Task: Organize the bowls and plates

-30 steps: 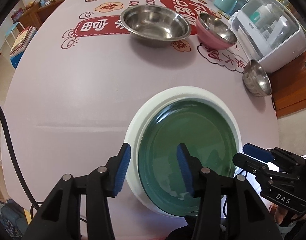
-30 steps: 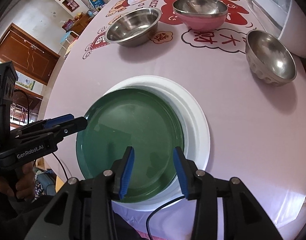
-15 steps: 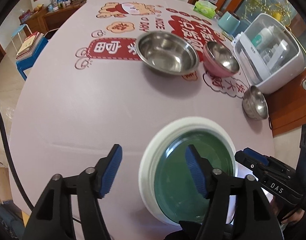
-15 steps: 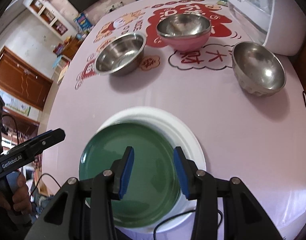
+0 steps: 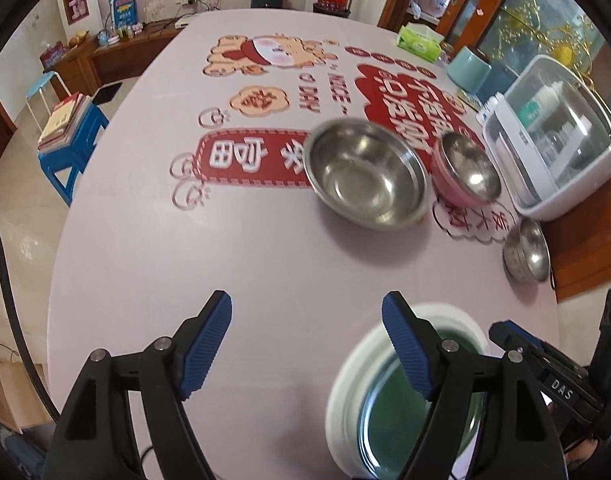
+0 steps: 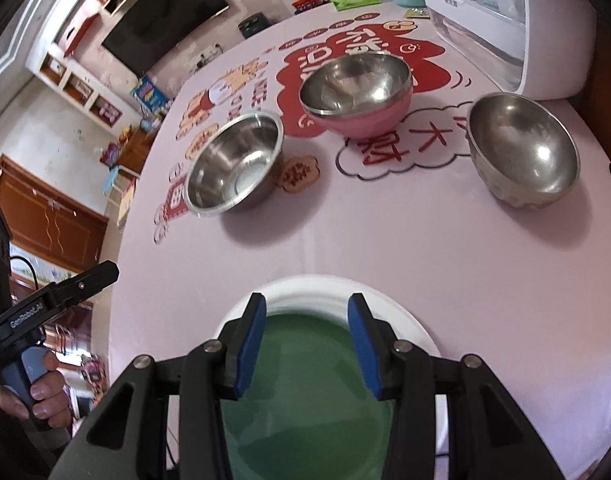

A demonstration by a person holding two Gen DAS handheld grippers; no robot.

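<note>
The left gripper (image 5: 306,346) hangs over bare pink tablecloth (image 5: 233,256) with its blue pads set wide apart; its jaws have just been opening, and nothing lies between them. The right gripper (image 6: 305,346) hovers above the green plate (image 6: 305,396), its pads parted by a moderate gap that has just widened a little, gripping nothing. The green plate sits stacked inside a white plate (image 6: 405,320) at the near edge of the table.

Farther across the cloth stand three bowls, apart from one another: a wide stainless steel bowl (image 6: 235,166) on the left, a pink bowl (image 6: 359,90) with a steel lining in the middle, and a small steel bowl (image 6: 523,150) with a dimpled outside on the right. The pink bowl rests on a red printed cloud.

The tablecloth carries printed cartoon figures and Chinese characters, with "NICE DAY" (image 5: 323,90) readable in red. The left gripper's body reads "GenRobot.AI" (image 6: 27,312) in the right wrist view, where a hand (image 6: 45,392) grips its handle. The right gripper's body shows the letters "DAS" (image 5: 561,390). A white cabinet with a clear lid (image 5: 553,136) stands at the table's right side, with a green tissue pack (image 5: 419,38) and a teal container (image 5: 469,68) beyond it.
</note>
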